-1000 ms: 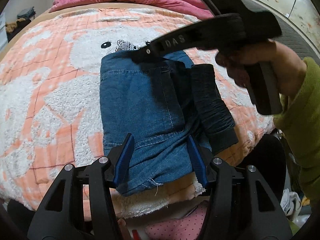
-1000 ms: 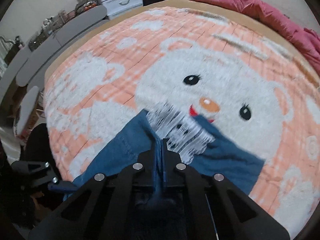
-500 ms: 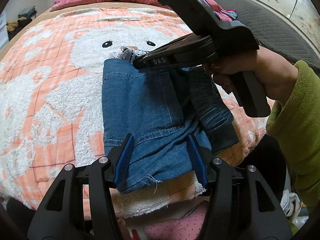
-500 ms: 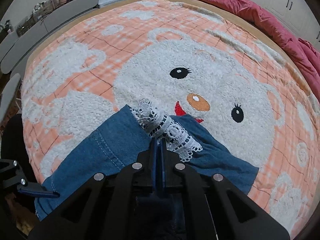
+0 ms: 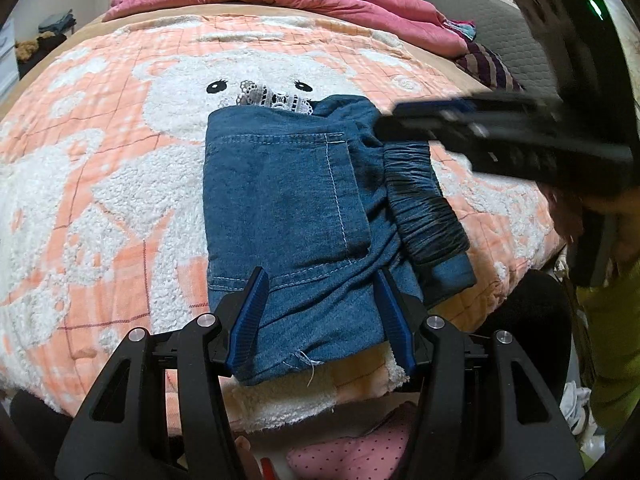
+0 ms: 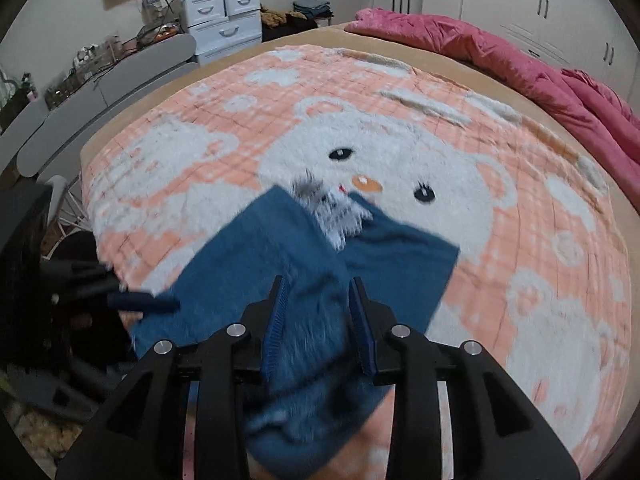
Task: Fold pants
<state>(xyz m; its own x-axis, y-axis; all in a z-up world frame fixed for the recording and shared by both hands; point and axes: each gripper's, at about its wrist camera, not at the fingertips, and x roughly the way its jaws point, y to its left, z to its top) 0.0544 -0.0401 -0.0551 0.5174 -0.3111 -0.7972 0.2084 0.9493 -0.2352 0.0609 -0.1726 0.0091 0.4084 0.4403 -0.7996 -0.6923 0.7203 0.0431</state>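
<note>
1. Folding looks mostly done: the denim pants [image 5: 288, 216] lie as a compact stacked rectangle on the near part of the peach bear blanket [image 5: 100, 200], just below the bear's face.
2. Lace trim [image 5: 272, 98] pokes out at the far edge of the fold; the dark elastic waistband [image 5: 424, 208] sits along the right side, a bit proud of the stack.
3. Left gripper [image 5: 320, 312]: jaws about half open, straddling the near edge of the pants. Pads don't look pressed on the cloth, so nothing is gripped.
4. Right gripper [image 6: 318, 328]: jaws opening, denim below and between them but no pinch visible. That view is motion-blurred.
5. Left to do, as I judge it: maybe tuck the waistband side, square up the near frayed hem, or one more fold in half. Otherwise close to finished.
</note>
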